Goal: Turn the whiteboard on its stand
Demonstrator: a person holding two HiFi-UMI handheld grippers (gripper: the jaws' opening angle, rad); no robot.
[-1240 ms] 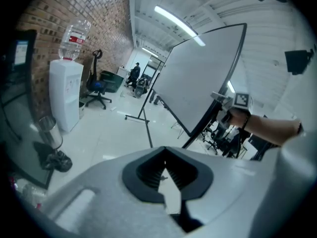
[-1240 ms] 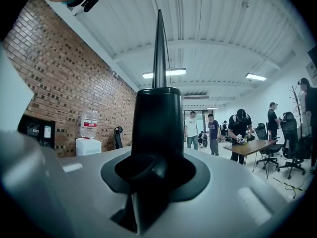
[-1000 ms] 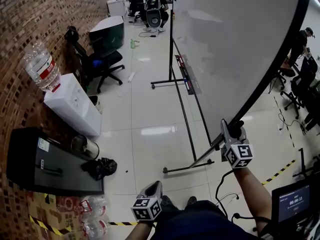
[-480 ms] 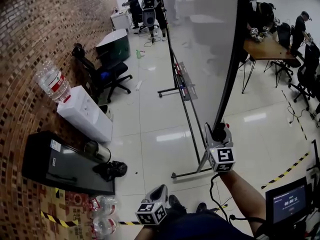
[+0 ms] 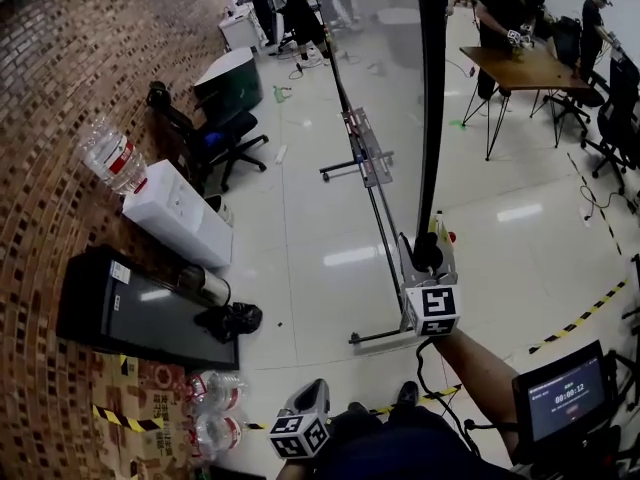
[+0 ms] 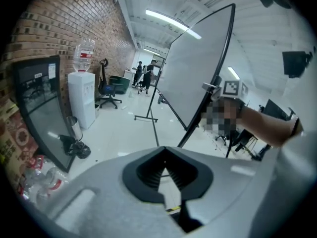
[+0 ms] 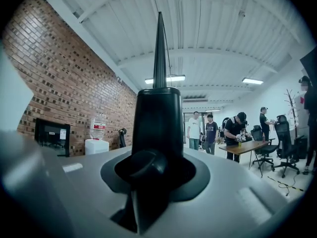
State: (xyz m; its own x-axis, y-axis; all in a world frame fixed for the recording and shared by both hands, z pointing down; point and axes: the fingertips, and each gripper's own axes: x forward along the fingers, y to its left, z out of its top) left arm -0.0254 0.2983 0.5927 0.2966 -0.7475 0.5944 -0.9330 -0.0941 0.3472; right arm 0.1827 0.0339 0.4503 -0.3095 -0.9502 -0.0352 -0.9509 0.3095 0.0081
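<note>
White-surfaced, black-framed whiteboard (image 5: 395, 88) is seen edge-on upon its black metal stand (image 5: 385, 238). Its lower frame corner is clamped by the right gripper (image 5: 428, 256), presumably as the handle for swinging it. Left gripper (image 5: 312, 400) is held low, jaws together, empty.

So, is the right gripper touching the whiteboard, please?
Touching: the right gripper view shows the right gripper clamped on the whiteboard at its black edge.

Tiled floor (image 5: 300, 218) — whiteboard stand (image 5: 378, 336), water dispenser (image 5: 175, 223), office chair (image 5: 215, 140), black bag (image 5: 232, 320).
</note>
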